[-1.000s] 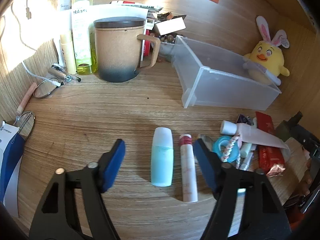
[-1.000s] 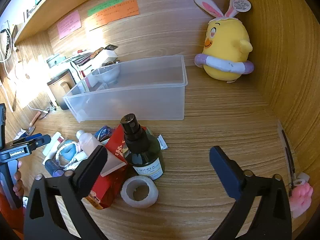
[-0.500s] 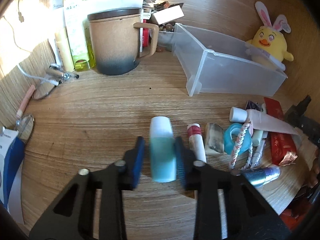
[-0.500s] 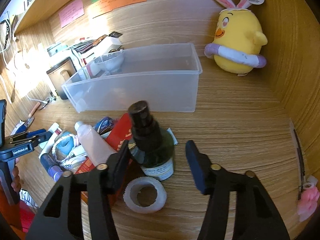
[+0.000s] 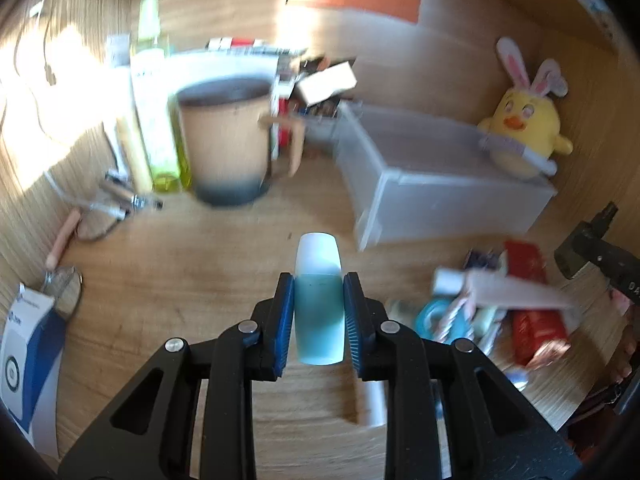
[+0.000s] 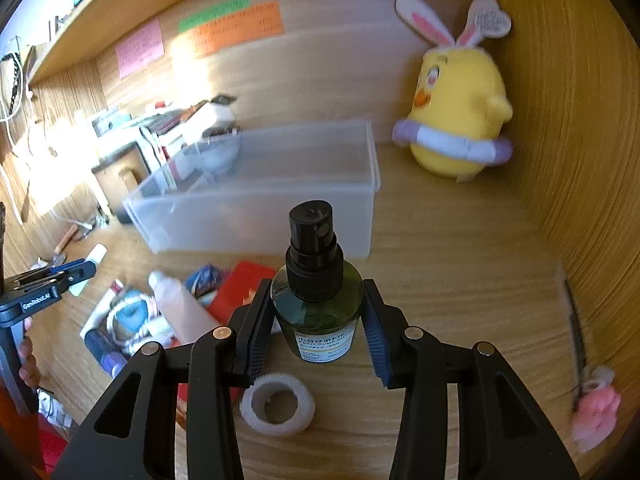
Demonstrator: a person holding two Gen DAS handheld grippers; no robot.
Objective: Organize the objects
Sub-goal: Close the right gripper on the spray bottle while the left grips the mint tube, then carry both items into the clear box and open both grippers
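My left gripper [image 5: 319, 312] is pinching the teal bottle [image 5: 319, 312] across its belly, white cap pointing to twelve o'clock, and the bottle looks lifted off the desk [image 5: 168, 280]. My right gripper [image 6: 318, 322] has just been closing on the dark spray bottle [image 6: 316, 300]; both pads now sit against its round shoulders.

The clear bin [image 6: 260, 208] lies at about one o'clock in the left view and eleven to twelve in the right, and looks like where both belong.

Risks: the teal bottle is smooth and held only at mid-body, so a quick swing could let it swivel or slide out. The spray bottle is round and top-heavy (its pump head stands well above my pads), so a loose grip could tip it, and lifting carelessly might drag the white ring [image 6: 278, 404] at six o'clock or the red packet [image 6: 240, 288] at nine.

Both views are blurred: the heap of tubes at three o'clock in the left view is a smear, the spray bottle's base is hidden, and I cannot read its label.
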